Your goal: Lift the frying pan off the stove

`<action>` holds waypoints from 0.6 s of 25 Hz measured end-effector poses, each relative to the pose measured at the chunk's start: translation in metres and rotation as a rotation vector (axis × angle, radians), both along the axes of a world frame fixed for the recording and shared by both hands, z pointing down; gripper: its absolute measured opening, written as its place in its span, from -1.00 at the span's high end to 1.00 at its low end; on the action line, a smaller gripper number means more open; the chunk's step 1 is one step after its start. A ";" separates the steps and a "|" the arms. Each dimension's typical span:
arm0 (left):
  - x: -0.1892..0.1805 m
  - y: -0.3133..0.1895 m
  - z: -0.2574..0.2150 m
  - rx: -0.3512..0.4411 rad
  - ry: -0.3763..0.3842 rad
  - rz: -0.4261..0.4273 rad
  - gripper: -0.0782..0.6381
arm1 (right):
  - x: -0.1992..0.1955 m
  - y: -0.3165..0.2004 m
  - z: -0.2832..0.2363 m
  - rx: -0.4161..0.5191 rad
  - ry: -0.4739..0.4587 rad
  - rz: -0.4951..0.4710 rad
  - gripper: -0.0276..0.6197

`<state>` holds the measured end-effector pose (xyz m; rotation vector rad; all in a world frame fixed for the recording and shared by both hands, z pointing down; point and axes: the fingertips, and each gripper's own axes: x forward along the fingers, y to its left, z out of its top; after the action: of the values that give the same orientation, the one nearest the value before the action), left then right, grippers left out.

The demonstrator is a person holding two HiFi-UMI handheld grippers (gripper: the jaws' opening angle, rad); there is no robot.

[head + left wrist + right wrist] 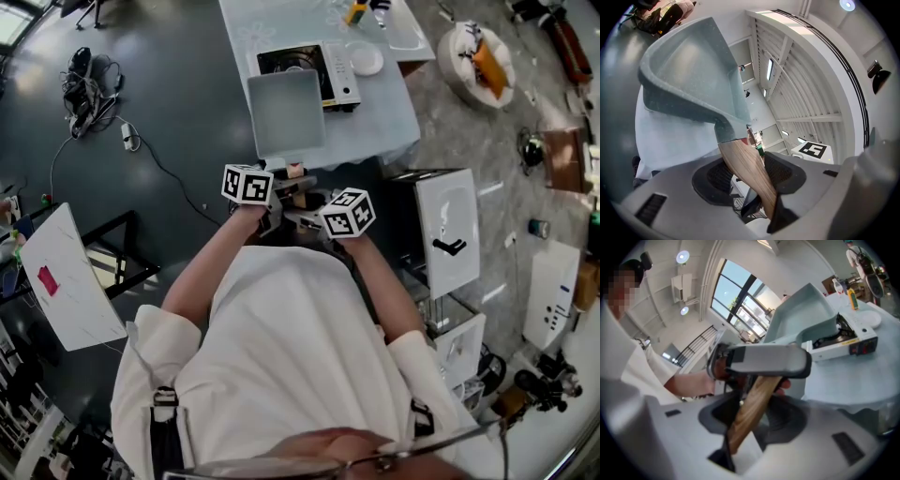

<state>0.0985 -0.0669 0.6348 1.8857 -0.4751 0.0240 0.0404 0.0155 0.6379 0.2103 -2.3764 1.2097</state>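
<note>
"How do the grippers stand?"
"The left gripper (751, 174) is clamped on the brown wooden handle (743, 161). So is the right gripper (752, 416) (further back on it)."
"And the grey square frying pan (689, 70)?"
"It's held tilted in the air, over the near side of the white portable stove (846, 341) on the pale blue table (843, 383)."

The frying pan (689, 70) looks matt grey-green with a smooth wood-grain handle (747, 171).
</note>
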 end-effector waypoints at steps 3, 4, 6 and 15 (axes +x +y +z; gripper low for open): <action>-0.005 0.011 -0.008 0.003 0.003 -0.012 0.16 | -0.004 0.011 -0.007 0.007 0.003 -0.009 0.34; -0.008 0.013 -0.010 0.005 0.004 -0.017 0.16 | -0.006 0.014 -0.010 0.011 0.004 -0.013 0.34; -0.015 0.019 -0.015 0.010 0.003 -0.026 0.16 | -0.013 0.020 -0.014 0.016 0.000 -0.020 0.34; -0.052 0.043 -0.032 0.021 0.003 -0.013 0.15 | -0.051 0.044 -0.030 0.031 -0.006 -0.018 0.33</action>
<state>0.0467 -0.0243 0.6032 1.9030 -0.4868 0.0077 -0.0102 0.0592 0.6078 0.1950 -2.3987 1.1673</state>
